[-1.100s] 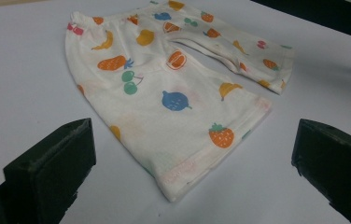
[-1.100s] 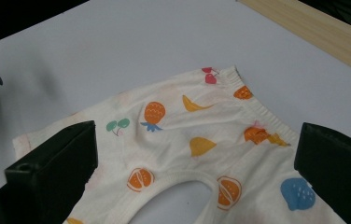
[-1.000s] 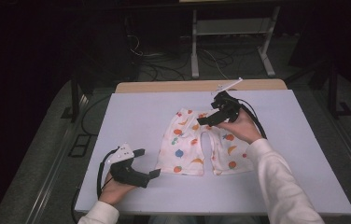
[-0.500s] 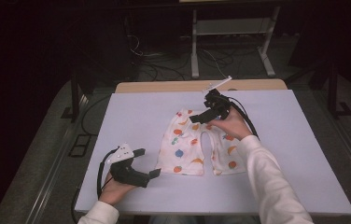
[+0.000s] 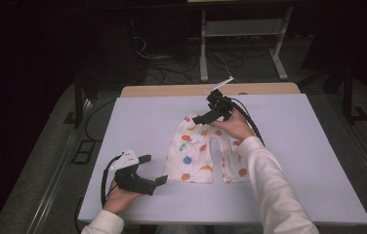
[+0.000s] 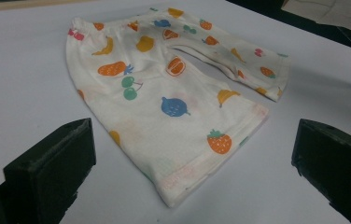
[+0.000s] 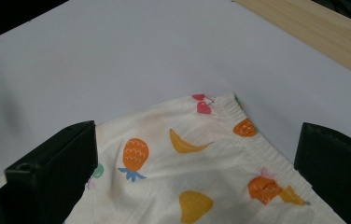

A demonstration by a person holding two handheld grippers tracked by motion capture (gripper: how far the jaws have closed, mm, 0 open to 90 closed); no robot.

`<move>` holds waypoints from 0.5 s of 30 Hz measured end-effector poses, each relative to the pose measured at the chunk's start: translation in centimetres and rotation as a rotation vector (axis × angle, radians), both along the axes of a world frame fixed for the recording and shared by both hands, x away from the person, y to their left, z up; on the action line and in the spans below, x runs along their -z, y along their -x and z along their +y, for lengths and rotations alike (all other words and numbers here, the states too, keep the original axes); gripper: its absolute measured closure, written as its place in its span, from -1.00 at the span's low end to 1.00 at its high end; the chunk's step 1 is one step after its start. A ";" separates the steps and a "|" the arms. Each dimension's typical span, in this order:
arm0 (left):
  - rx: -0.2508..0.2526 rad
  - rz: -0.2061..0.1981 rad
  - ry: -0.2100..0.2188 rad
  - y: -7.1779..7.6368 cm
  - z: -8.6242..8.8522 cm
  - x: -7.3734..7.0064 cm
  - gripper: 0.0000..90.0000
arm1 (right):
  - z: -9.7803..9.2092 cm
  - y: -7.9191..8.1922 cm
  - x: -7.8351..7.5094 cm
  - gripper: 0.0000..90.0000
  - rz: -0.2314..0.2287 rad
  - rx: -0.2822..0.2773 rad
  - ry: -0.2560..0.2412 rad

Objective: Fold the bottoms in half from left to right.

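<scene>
The person wears white long sleeves on both arms. Each hand-held gripper is black with two blocky, squared jaws. The left hand-held gripper (image 5: 147, 170) carries a pale grey three-cornered plate, and the right hand-held gripper (image 5: 206, 117) trails black cables.

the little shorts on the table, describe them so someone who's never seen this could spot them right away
On the pale table, look to the middle, between the left gripper and the right gripper. The shorts lie flat there, waistband at the far end, two short legs toward the person. They are the only cloth: white, printed with small colourful fruit.
</scene>
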State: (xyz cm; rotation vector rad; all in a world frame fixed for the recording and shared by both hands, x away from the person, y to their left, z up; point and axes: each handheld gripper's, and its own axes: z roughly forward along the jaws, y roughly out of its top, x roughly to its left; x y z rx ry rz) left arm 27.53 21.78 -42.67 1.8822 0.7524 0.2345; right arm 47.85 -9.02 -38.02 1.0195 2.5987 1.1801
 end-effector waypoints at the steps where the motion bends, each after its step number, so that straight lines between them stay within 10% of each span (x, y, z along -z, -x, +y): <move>1: 0.000 0.000 0.000 0.0 0.0 0.0 -1.00 | 0.1 -0.2 0.0 -1.00 0.001 0.002 -0.004; 15: -0.004 -0.004 0.007 0.0 0.0 -0.1 -1.00 | 2.2 -2.0 0.2 -1.00 -0.002 0.005 -0.003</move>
